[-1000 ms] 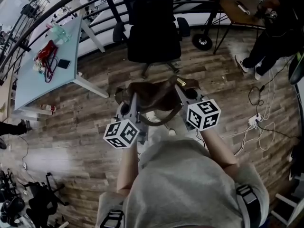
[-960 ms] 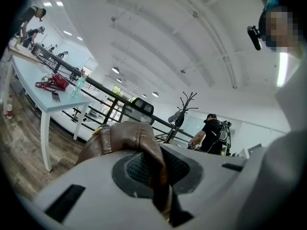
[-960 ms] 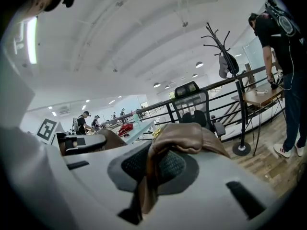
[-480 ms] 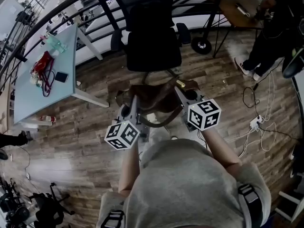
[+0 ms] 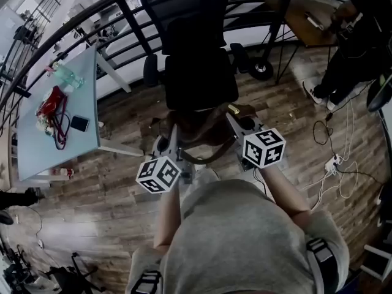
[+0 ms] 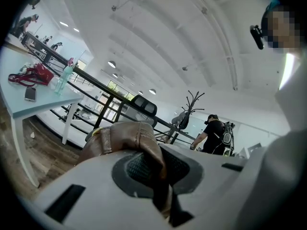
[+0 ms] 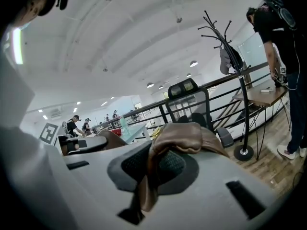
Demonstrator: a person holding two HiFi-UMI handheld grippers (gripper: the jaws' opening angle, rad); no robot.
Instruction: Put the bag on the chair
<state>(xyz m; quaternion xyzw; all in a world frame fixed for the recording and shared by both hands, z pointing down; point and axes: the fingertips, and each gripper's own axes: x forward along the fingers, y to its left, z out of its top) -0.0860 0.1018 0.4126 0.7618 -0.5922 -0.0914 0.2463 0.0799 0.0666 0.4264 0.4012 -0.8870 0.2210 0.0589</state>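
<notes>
So far, only the carrying part is done: the brown bag [image 5: 205, 133] is held off the floor between both tongs, just short of the chair [image 5: 199, 72] at twelve o'clock. The left tongs [image 6: 153, 169] are pinched shut on a fold of its leather at its nine o'clock side, the right tongs [image 7: 153, 169] likewise at three o'clock. Setting it on the seat and letting go are judged to be left.
</notes>
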